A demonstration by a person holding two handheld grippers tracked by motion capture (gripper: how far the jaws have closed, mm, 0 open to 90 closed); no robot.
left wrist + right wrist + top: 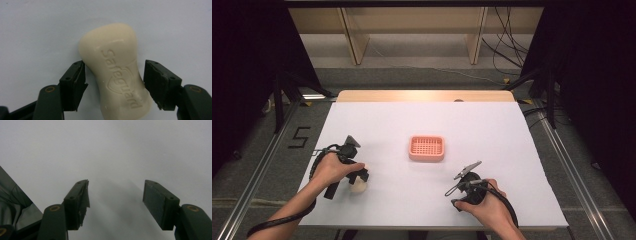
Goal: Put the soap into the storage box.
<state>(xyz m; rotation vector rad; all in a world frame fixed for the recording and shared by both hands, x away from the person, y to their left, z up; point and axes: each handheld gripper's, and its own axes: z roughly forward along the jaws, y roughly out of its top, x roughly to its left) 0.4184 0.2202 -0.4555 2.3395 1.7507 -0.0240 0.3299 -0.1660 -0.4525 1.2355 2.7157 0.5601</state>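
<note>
High view: a person sits at a table covered with a white sheet (432, 125) and holds a black tool in each hand. The left gripper (357, 176) points down near the left side of the sheet, right over a cream-coloured bar of soap with a pinched middle (358, 187). The soap lies flat on the sheet, close to the person's side of the table. A small pink plastic basket with a grid bottom (426, 148) sits in the middle of the sheet, well apart from the soap and from both hands. The right gripper (464, 184) is near the front right of the sheet, held low over bare sheet.

In the left gripper view, the soap (117, 72) lies between the two black jaws, with raised letters and a shield shape on its top. The jaws stand wide, one on each side of the soap's thin middle. The left jaw is right at the soap's edge, maybe just touching it. The right jaw is very close too, with a thin gap beside it. The soap is not squeezed and it rests on the sheet.

In the right gripper view, the right gripper (116, 195) has its jaws spread wide apart. Nothing is between them, just white sheet below.
</note>
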